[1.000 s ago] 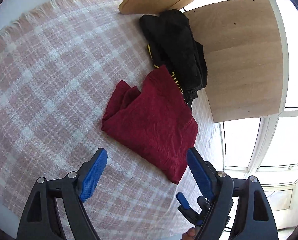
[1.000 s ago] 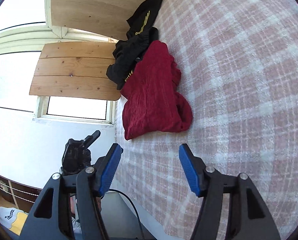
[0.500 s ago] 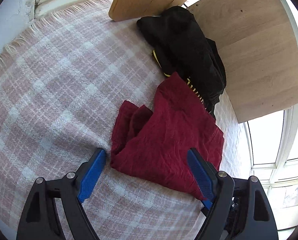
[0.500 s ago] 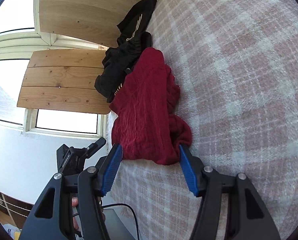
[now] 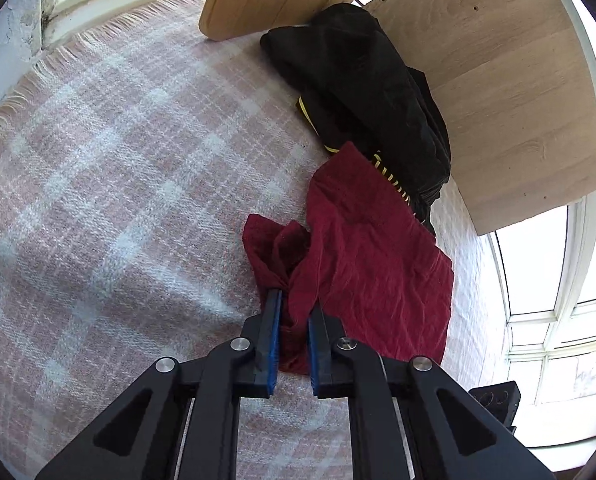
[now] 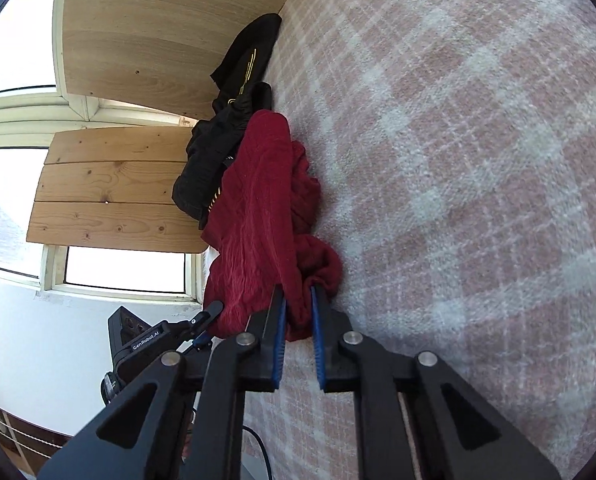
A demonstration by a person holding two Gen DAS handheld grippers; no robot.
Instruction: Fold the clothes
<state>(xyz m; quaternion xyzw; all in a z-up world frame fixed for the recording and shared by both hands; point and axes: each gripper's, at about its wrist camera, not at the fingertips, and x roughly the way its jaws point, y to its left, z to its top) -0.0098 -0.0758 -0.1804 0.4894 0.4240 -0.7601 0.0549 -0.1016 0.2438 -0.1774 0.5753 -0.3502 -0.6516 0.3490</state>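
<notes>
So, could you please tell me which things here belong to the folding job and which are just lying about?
In the job:
- red garment, pinched as both sets of jaws close
- left gripper
- right gripper
- black garment

Lying about:
- checked blanket
- wooden boards

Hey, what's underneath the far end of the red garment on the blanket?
The red garment overlaps the black clothing with yellow trim; its far corner lies on it. Elsewhere it lies on the pink checked blanket. How much of the black clothing is buried under the red cannot be seen.

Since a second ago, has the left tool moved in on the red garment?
Yes. The left tool has advanced toward the wooden boards, and its jaws are closing with a bunched edge of the red garment between them.
</notes>
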